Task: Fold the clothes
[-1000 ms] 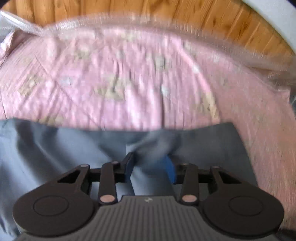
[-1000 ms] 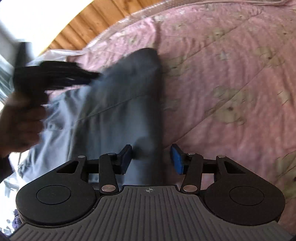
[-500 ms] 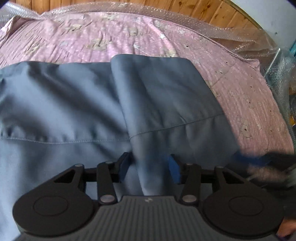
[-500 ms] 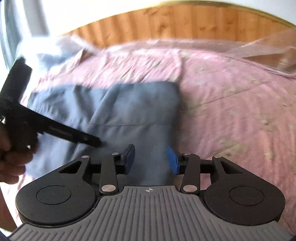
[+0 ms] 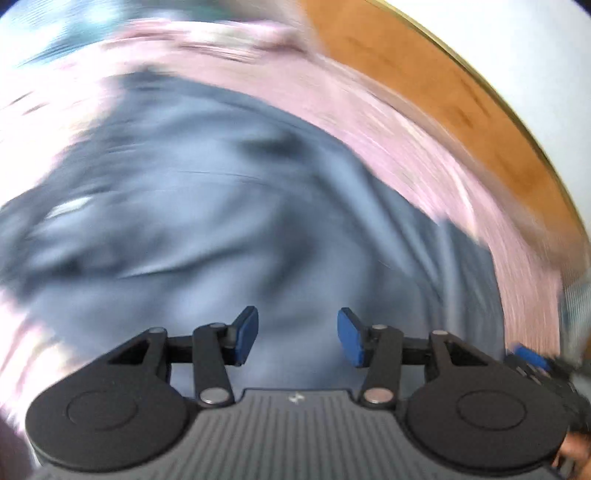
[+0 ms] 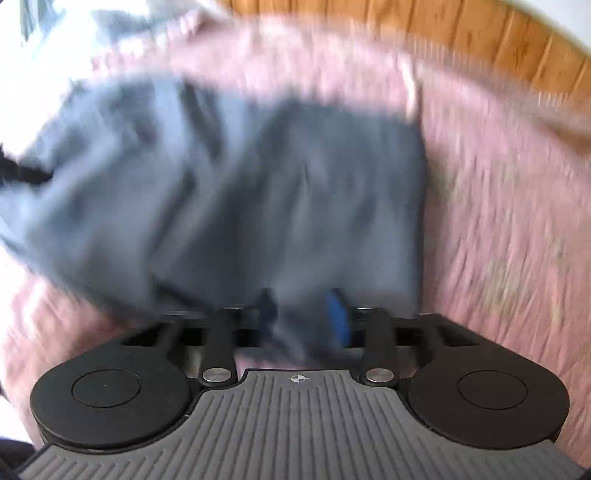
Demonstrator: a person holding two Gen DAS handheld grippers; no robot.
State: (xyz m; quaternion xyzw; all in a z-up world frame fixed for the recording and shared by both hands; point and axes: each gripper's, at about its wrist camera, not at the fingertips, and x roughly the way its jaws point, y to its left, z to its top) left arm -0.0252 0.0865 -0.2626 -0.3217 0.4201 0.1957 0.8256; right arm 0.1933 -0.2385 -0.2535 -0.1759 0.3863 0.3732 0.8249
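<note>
Both views are pretty smeared with motion blur, so fine detail is a no-go. In the left wrist view the left claw [image 5: 297,336] sits at the bottom centre with its blue pads [image 5: 246,334] spread wide and nothing between them; only grey-blue fabric shows behind the gap. That fabric is the grey-blue garment [image 5: 229,221], which fills most of the middle of the frame, lying rumpled on a pink bedsheet [image 5: 406,140]. A wooden wall panel [image 5: 443,92] runs along the upper right. At the lower right edge of that frame you can just make out the right claw [image 5: 532,363] as a blurry dark shape with a bit of blue.

In the right wrist view the right claw [image 6: 303,317] is at the bottom centre, pads drawn in narrow and pinching a bunched fold of the garment [image 6: 240,192] between them. The rest of the cloth spreads up and to the left across the frame, with the pink bedsheet [image 6: 498,221] to the right and the wooden wall panel [image 6: 461,33] along the top. Can't tell what kind of garment it is.
</note>
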